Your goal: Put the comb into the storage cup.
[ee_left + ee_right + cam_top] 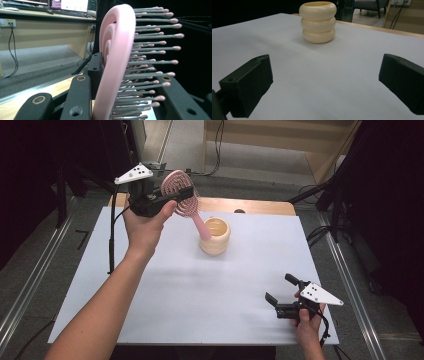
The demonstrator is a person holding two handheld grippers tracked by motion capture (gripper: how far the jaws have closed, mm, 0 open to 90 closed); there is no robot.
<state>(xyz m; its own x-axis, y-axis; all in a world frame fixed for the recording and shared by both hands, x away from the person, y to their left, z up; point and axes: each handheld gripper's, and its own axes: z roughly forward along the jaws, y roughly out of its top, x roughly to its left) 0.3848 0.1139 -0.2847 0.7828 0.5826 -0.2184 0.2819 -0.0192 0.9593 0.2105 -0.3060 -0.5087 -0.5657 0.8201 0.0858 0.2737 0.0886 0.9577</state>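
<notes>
High view: left gripper (pixel 167 195) is clamped on the brush (pixel 181 195) head, the handle slanting down toward 5 o'clock, its tip touching or just inside the cup (pixel 215 237) rim. Right gripper (pixel 283 290) rests released at 4 o'clock on the tabletop (pixel 190 295). One brush, one cup.

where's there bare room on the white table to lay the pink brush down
Most of the white table top is bare: the wide stretch between the cream ribbed cup and the near edge, and the left side below the left gripper. The crowded spots are around the cup, where the pink hairbrush hangs with its handle tip at the rim, and the near right corner by the right gripper.
</notes>
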